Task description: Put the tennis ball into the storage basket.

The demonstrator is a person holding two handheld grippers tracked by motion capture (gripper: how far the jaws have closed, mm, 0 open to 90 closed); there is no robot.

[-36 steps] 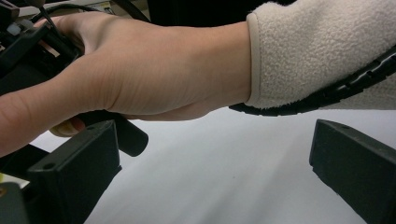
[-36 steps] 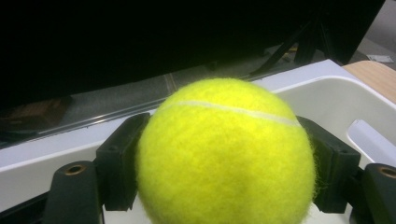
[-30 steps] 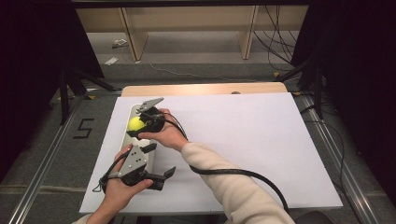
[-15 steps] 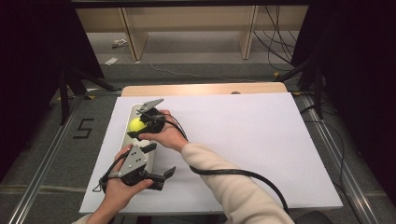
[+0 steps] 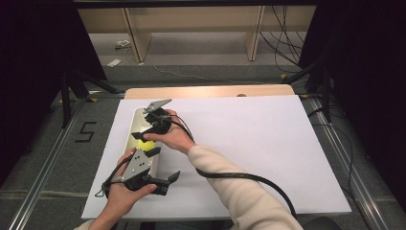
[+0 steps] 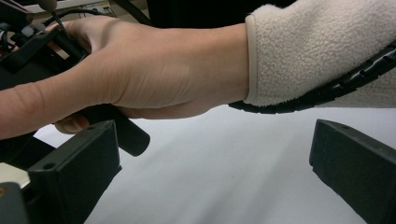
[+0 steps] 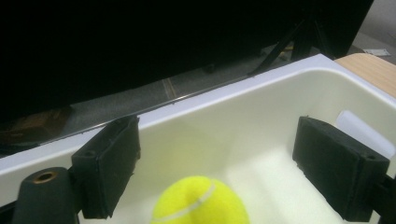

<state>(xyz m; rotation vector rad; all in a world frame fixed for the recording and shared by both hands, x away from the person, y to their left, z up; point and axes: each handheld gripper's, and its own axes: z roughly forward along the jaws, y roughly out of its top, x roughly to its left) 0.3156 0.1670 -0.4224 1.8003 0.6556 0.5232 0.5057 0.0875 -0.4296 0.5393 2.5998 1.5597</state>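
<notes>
Step in hand judged as the release or pick-up of the fuzzy yellow-green tennis ball (image 7: 201, 200) at the shallow cream plastic tray (image 7: 280, 93) on the left of the white-covered desk (image 5: 268, 143): right claw (image 5: 146, 135) spread wide inside the tray, ball low between the jaws, contact with either pad not discernible. Left claw (image 5: 163, 165) likewise wide open and holding nothing, just beside the tray's near end. Next move calls for either closing squarely on the ball or a straight lift clear of the rim.
</notes>
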